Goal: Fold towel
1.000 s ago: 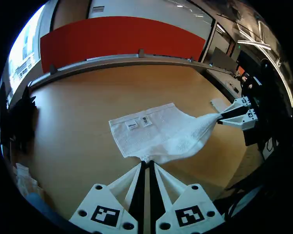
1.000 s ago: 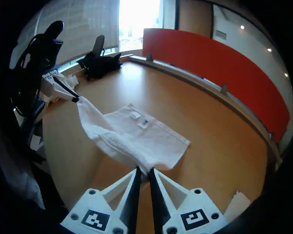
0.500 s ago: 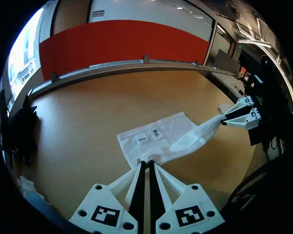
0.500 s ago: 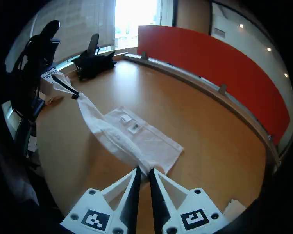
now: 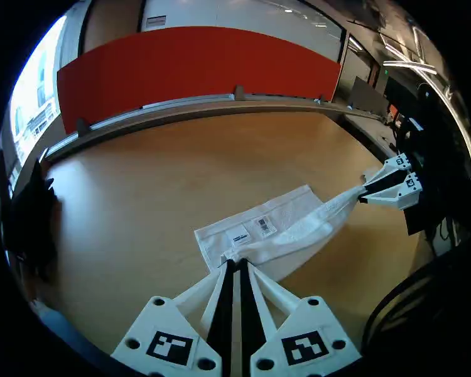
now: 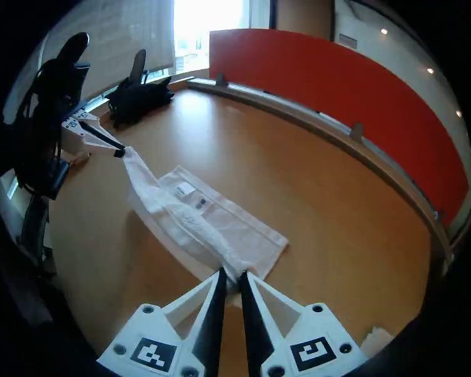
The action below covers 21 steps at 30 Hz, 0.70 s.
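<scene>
A wooden table (image 5: 173, 163) bears a white towel (image 5: 286, 210) and black bag (image 6: 138, 100).

wood table (image 5: 141, 188), red partition (image 5: 191, 63) behind, black bag (image 6: 138, 100)

- Daylight enters through the window (image 6: 204, 28), burnt out to plain white in the right gripper view.
- Ceiling lights (image 5: 414, 66) leave streaky glare in the left gripper view.
- Table (image 6: 336, 207) brightly and evenly lit, with a soft shadow under the lifted towel (image 6: 191, 221).
- Fisheye distortion bows the red partition (image 5: 191, 60).
- Rims darken; centre sharp.
</scene>
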{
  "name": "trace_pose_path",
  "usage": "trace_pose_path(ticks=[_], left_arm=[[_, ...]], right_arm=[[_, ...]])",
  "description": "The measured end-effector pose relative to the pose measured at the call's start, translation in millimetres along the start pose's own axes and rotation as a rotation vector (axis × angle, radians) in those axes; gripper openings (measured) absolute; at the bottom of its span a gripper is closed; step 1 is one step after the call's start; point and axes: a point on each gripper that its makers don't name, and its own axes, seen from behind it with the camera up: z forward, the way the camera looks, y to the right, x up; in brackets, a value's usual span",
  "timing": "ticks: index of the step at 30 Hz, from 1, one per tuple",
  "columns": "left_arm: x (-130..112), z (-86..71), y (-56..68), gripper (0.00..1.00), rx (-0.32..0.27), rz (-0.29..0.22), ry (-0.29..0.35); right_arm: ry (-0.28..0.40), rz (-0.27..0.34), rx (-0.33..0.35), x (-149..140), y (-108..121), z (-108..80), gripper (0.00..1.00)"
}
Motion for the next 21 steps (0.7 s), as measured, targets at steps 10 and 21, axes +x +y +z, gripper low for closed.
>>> trace_pose_path(ticks=[10, 21], left_arm=[[-2, 23.2, -7.4, 0.07, 0.001, 0.021, -0.015], [-16, 57.9, -15.7, 0.07, 0.011, 0.016, -0.045]], right_arm=[[-0.041, 0.018, -0.007, -12, 7, 18.7, 0.16], [-0.089, 0.059, -0.014, -24, 20, 51.6, 0.18]])
